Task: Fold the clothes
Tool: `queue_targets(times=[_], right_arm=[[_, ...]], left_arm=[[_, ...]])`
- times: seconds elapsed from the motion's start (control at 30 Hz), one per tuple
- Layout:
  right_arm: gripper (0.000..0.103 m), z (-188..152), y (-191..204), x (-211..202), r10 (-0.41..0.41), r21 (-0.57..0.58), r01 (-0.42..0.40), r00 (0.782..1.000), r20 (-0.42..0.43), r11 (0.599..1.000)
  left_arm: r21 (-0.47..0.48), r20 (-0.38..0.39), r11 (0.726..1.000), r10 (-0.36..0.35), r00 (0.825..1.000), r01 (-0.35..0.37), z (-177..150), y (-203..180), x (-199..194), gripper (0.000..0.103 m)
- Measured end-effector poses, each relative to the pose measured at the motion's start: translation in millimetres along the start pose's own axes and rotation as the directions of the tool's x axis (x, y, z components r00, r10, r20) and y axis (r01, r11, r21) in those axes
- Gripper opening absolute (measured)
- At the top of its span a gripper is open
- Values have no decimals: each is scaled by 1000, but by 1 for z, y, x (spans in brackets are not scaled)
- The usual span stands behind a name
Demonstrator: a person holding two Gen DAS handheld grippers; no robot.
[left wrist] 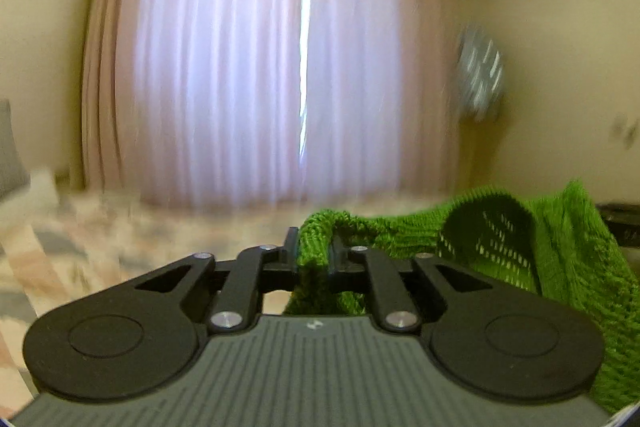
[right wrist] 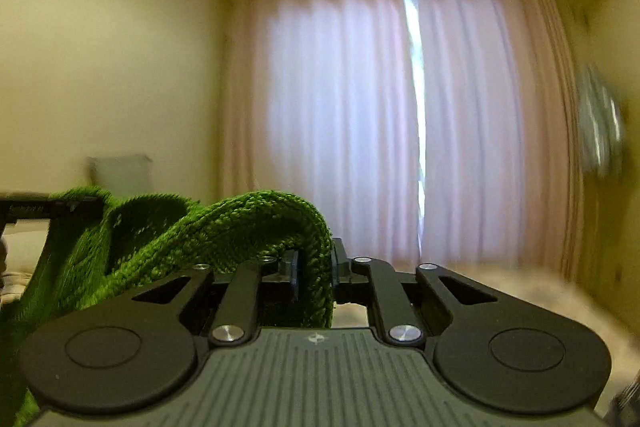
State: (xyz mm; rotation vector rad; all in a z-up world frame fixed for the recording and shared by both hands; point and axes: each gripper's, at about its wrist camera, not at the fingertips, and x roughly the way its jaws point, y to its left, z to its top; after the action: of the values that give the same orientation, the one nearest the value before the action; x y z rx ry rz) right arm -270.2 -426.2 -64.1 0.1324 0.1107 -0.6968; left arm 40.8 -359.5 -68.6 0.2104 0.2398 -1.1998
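Observation:
A green knitted garment (left wrist: 520, 251) hangs between my two grippers, lifted above the bed. My left gripper (left wrist: 314, 247) is shut on one thick edge of it, and the knit trails off to the right and down. In the right wrist view the same green garment (right wrist: 240, 223) arches over the jaws and drapes to the left. My right gripper (right wrist: 314, 269) is shut on its ribbed edge. The other gripper's dark body (right wrist: 28, 211) shows at the far left, level with this one.
A bed with a patterned pink and grey cover (left wrist: 80, 243) lies below. Closed pale pink curtains (left wrist: 260, 67) fill the wall ahead. A grey cushion (right wrist: 120, 173) stands against the left wall. A blurred grey object (left wrist: 480, 71) hangs on the right wall.

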Motion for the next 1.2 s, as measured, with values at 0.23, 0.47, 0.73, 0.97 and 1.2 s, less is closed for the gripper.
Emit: queue_targets(times=[0.23, 0.47, 0.73, 0.97, 1.2], right_arm=[[65, -154, -89, 112, -205, 59, 248, 894, -398, 967], [65, -258, -44, -54, -125, 20, 143, 918, -376, 989], [67, -278, 82, -195, -33, -340, -116, 915, -401, 933], [55, -327, 135, -175, -191, -662, -152, 889, -416, 734], [51, -330, 154, -170, -112, -636, -215, 895, -432, 742]], left_arm=[[-29, -360, 996, 67, 930, -83, -147, 32, 100, 27], [-80, -445, 996, -12, 895, -26, -265, 33, -61, 30], [-356, -501, 930, -106, 859, -93, -310, 31, -174, 36], [-375, -508, 925, -149, 848, -62, -315, 17, -174, 37], [-507, -497, 857, -200, 845, -95, -325, 29, -164, 45]])
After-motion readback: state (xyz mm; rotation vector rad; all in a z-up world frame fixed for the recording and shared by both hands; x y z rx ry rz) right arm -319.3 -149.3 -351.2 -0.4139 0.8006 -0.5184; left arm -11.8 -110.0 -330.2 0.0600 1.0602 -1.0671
